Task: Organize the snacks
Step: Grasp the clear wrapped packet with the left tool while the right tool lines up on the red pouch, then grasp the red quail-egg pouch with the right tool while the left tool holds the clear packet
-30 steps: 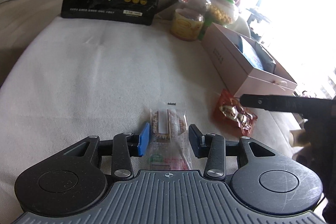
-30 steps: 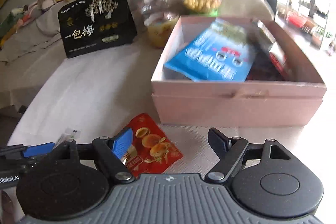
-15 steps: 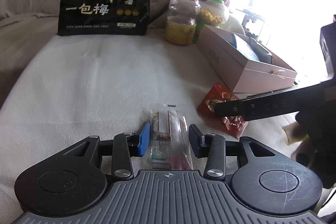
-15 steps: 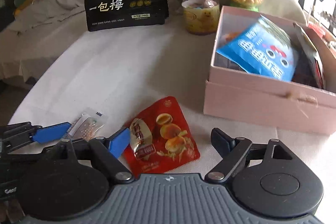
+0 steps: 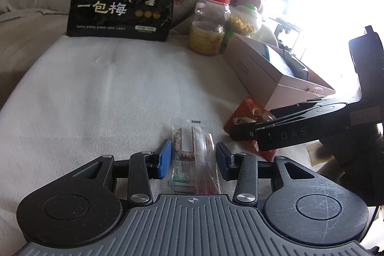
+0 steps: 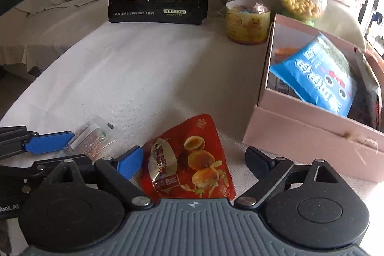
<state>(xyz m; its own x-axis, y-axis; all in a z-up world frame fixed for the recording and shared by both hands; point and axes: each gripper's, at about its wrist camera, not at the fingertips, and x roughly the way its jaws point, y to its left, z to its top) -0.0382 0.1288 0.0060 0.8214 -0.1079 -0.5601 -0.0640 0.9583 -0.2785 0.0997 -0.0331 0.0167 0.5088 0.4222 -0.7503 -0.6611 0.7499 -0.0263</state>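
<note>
You saw a clear snack bar (image 5: pixel 193 152) lying flat on the cloth, a red pouch (image 6: pixel 189 160) flat beside it, near the open pink box (image 6: pixel 312 133).

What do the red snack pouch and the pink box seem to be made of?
Red snack pouch: probably glossy plastic or foil film, since it is crinkled and catches the light. Pink box: apparently matte cardboard, with stiff straight walls and no shine.
</note>
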